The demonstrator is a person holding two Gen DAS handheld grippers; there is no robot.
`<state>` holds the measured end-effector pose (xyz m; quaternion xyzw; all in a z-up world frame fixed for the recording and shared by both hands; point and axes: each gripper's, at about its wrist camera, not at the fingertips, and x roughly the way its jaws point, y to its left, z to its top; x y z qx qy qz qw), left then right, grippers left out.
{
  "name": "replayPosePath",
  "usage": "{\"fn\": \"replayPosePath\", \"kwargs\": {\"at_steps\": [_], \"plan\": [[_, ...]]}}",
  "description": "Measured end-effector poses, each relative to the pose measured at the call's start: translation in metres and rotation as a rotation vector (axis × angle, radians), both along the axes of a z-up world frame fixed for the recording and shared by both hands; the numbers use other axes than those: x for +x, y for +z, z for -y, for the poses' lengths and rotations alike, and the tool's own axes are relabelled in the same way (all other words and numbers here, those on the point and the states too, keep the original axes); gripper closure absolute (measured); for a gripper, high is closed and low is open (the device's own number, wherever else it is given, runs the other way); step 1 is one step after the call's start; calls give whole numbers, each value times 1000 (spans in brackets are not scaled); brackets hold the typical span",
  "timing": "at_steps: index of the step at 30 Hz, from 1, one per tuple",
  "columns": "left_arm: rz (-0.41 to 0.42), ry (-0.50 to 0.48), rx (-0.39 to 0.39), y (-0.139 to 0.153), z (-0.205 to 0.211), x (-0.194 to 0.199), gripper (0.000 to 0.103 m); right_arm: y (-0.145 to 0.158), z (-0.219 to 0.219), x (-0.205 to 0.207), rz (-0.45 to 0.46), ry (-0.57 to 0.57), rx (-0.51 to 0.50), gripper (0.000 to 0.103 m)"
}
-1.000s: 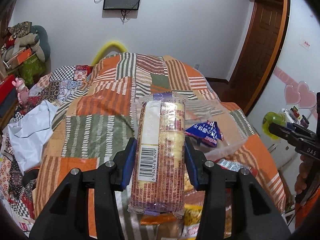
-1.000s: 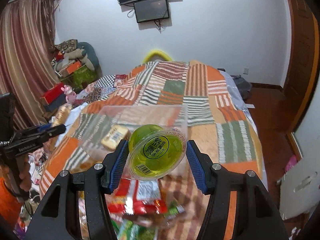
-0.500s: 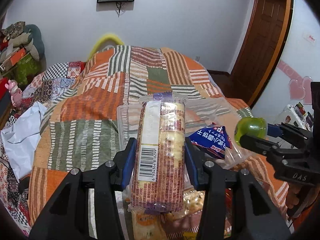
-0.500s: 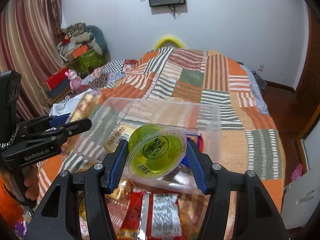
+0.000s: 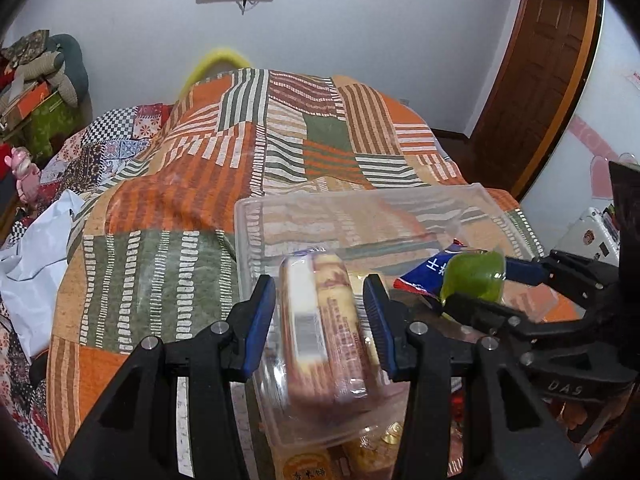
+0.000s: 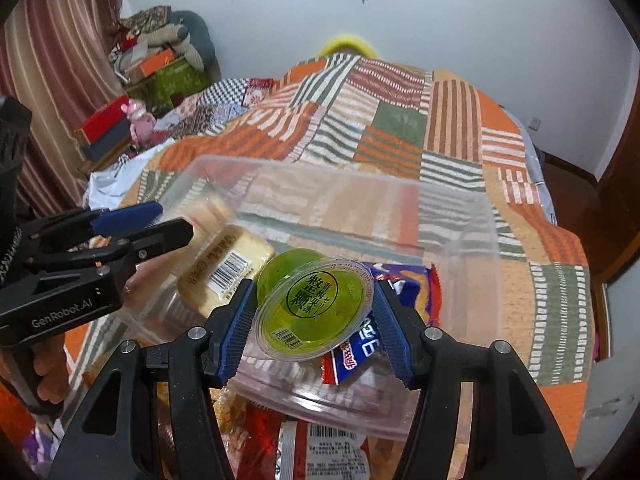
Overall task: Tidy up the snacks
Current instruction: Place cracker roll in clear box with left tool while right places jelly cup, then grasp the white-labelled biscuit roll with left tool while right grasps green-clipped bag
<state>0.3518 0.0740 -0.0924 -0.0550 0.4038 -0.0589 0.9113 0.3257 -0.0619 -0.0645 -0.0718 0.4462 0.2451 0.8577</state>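
Note:
A clear plastic box [image 5: 360, 208] [image 6: 472, 240] sits on the patchwork bed. My left gripper [image 5: 320, 312] is open over its left end; the long biscuit pack [image 5: 324, 328] [image 6: 224, 268] lies blurred between the spread fingers, inside the box. My right gripper [image 6: 314, 312] is shut on a green jelly cup [image 6: 316, 312] [image 5: 474, 280] and holds it over the box. A blue snack packet [image 6: 372, 340] [image 5: 428, 276] lies in the box under the cup.
Several loose snack packets [image 6: 320, 448] [image 5: 360, 452] lie at the near edge below the box. A white bag [image 5: 32, 264] lies at the bed's left. Clutter [image 6: 160, 64] stands by the left wall. A wooden door [image 5: 536, 64] is at the right.
Both grippers moved forward over the box. My left gripper opened and the biscuit pack dropped down into the box. The right gripper still holds the jelly cup, now lower over the box.

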Motion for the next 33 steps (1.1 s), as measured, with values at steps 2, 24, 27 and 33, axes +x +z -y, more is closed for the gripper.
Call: {"fn": "replayPosePath", "kwargs": {"at_steps": [2, 24, 27, 33], "plan": [[1, 6, -2, -1, 0, 0, 57, -3, -2, 1, -17, 7, -1, 47], [35, -21, 29, 47, -2, -70, 34, 58, 15, -75, 146, 11, 28, 29], [31, -31, 34, 51, -3, -92, 30, 64, 20, -92, 158, 12, 40, 29], [11, -40, 48, 51, -7, -135, 27, 71, 30, -130, 176, 25, 60, 23]]}}
